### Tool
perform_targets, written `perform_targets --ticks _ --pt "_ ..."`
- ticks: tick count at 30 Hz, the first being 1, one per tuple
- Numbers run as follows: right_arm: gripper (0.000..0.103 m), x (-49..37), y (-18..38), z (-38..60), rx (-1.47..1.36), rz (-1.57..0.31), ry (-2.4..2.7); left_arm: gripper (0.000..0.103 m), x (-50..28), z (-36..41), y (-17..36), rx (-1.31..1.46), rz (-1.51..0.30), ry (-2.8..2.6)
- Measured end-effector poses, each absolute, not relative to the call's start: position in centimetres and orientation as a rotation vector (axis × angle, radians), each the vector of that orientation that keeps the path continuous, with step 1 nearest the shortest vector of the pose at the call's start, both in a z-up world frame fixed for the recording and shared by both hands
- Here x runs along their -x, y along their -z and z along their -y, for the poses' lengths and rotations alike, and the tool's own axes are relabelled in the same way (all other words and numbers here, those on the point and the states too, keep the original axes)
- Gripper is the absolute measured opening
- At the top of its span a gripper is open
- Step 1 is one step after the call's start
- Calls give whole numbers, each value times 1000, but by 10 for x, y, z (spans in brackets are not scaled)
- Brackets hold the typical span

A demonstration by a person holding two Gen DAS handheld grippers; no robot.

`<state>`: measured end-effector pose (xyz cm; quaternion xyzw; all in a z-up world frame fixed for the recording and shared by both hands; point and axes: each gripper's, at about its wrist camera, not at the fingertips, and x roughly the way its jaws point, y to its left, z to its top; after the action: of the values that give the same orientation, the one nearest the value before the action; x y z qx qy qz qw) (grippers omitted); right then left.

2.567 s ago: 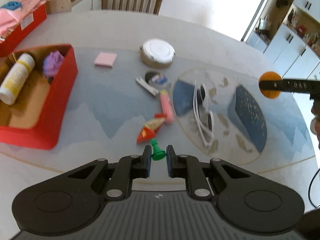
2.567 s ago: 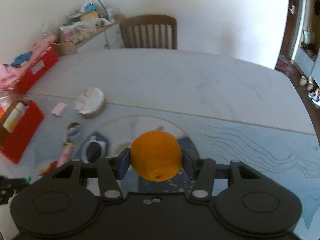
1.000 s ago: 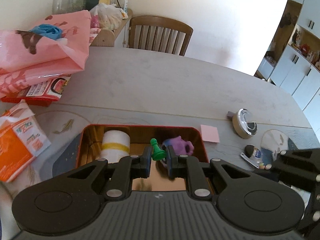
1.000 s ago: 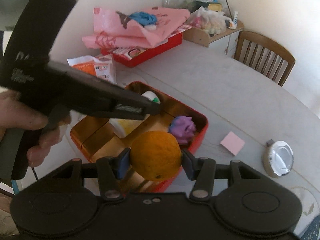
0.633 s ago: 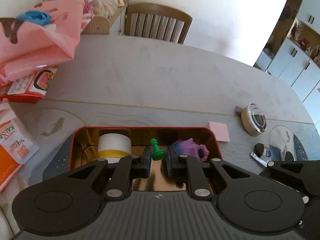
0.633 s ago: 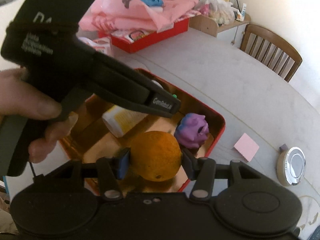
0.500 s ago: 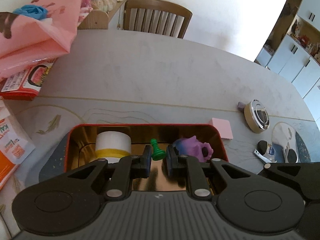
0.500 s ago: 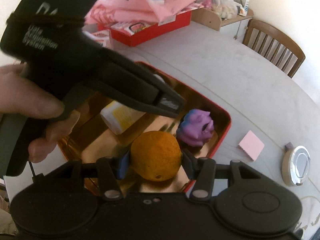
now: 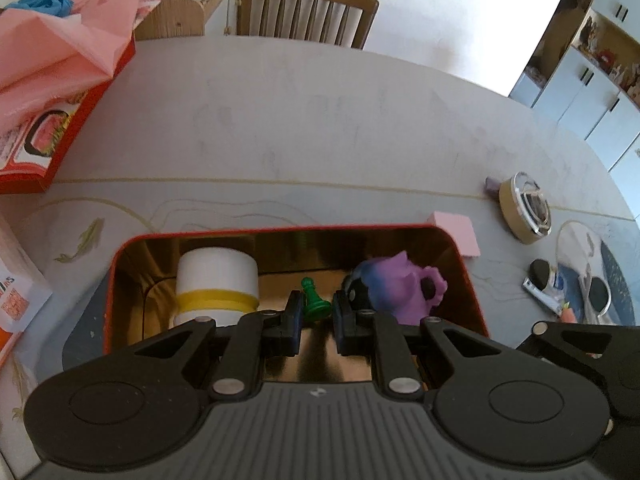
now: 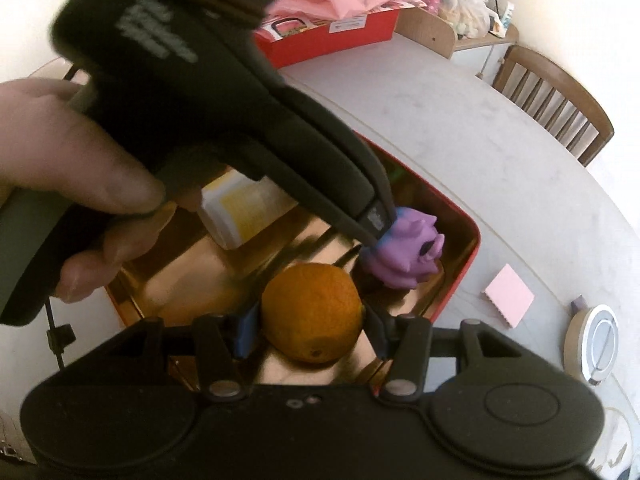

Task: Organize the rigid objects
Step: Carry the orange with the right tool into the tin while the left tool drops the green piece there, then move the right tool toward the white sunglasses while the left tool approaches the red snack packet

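My left gripper (image 9: 316, 318) is shut on a green chess pawn (image 9: 314, 300) and holds it low inside the red tin (image 9: 280, 232), between a white and yellow bottle (image 9: 218, 284) and a purple toy (image 9: 400, 288). My right gripper (image 10: 312, 328) is shut on an orange (image 10: 312, 310) over the same tin (image 10: 460, 276), near its right side. In the right wrist view the left gripper's body crosses above the tin, its tip beside the purple toy (image 10: 412, 252).
A pink sticky pad (image 9: 458, 232) lies just right of the tin. A tape roll (image 9: 524, 216), white sunglasses (image 9: 592, 280) and small items lie further right. A red box (image 9: 52, 136) with pink bags stands at the far left. A chair (image 9: 304, 12) stands behind the table.
Both grippers have come over the red tin from the right side of the table and sunk lower into it. The pawn and the orange are still held.
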<state>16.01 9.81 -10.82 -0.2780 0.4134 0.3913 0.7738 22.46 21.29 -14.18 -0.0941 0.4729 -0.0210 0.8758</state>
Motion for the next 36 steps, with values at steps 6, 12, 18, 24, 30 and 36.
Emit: perform_targets --ticks 6,12,18,24,30,36 --pt "57 -152 103 -98 600 -876 -851 16 -226 -210 143 178 -991 36" --pt "61 -142 91 -88 556 -861 -858 16 -222 -207 141 157 -987 24" --pt "62 -137 78 -75 524 -849 -849 16 -215 -207 137 133 -987 -4" --pt "67 -135 61 -57 467 -831 -829 16 -204 -204 121 135 -958 -8" --pt "69 -136 45 -28 406 -815 -807 19 -189 -192 103 126 -926 0" --pt "71 -132 31 6 379 -787 -793 23 -179 -178 92 134 -911 -5"
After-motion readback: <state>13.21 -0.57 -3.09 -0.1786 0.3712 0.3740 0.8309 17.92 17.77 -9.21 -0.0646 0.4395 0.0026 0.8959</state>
